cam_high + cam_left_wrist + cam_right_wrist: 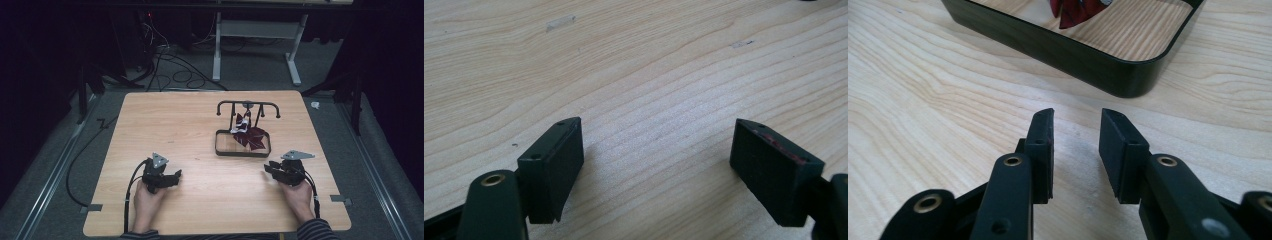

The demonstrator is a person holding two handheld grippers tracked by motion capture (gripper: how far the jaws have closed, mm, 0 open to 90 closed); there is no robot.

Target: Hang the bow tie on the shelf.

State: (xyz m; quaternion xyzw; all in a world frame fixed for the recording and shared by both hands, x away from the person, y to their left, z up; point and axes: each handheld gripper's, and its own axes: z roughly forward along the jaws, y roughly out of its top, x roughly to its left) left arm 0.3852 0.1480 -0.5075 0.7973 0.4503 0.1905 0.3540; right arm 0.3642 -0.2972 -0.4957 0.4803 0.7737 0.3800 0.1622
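A black stand with a rectangular base frame (242,152) and an upper hanger bar (248,104) sits on the wooden table (190,125), right of centre. A dark red cloth (250,136) with a white patch lies in and over the base. My left gripper (175,177) rests near the front left, open, with bare wood between its fingers (555,162). My right gripper (268,169) rests near the front right, just in front of the base's right corner (1128,80). Its jaws stand a little apart and hold nothing. The red cloth (1073,11) peeks out at the top of the right gripper view.
Behind the table the floor carries loose cables (170,65) and the white legs of another table (295,55). Metal rails (55,170) run along the floor on both sides. A bit of tape (560,22) sticks to the wood ahead of my left gripper.
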